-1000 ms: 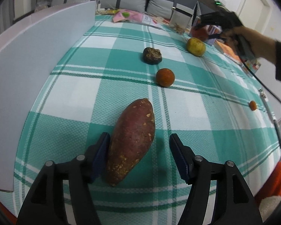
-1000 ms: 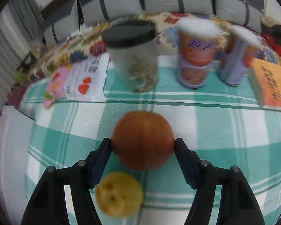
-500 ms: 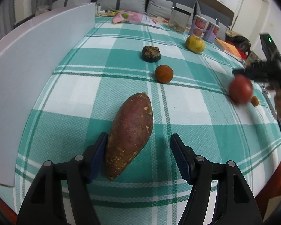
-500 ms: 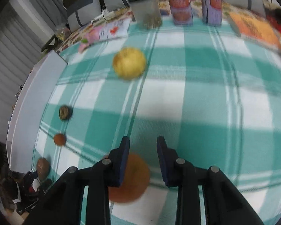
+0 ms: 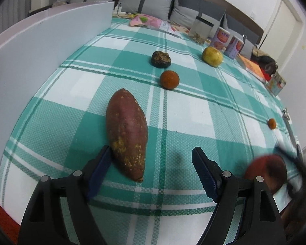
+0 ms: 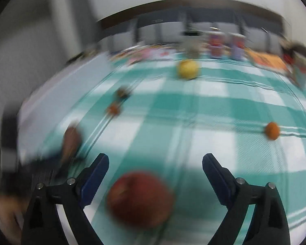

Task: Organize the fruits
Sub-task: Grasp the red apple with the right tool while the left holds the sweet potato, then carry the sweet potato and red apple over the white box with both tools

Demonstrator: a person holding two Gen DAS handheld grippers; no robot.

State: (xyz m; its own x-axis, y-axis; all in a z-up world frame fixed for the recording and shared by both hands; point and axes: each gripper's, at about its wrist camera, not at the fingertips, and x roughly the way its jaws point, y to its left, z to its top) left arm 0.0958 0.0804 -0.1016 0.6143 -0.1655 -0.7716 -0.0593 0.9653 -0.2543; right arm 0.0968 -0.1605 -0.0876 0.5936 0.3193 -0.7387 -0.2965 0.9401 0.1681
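Qty on bench: 1 sweet potato (image 5: 126, 131); 1 red apple (image 6: 140, 199); 1 yellow fruit (image 5: 212, 56); 2 oranges, 1 lg (image 5: 169, 79) and 1 sm (image 5: 272, 123); 1 dark shrivelled fruit (image 5: 161, 59); 2 printed cans (image 5: 222, 38); 1 clear jar (image 5: 200, 30).

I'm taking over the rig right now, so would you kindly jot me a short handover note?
Left claw: open, sweet potato lying against its left finger, not gripped.
Right claw: open, red apple between its fingers near the table's front edge; contact unclear through the blur.
In a row beyond the sweet potato: orange, dark fruit.
Left: yellow fruit and small orange sit apart.
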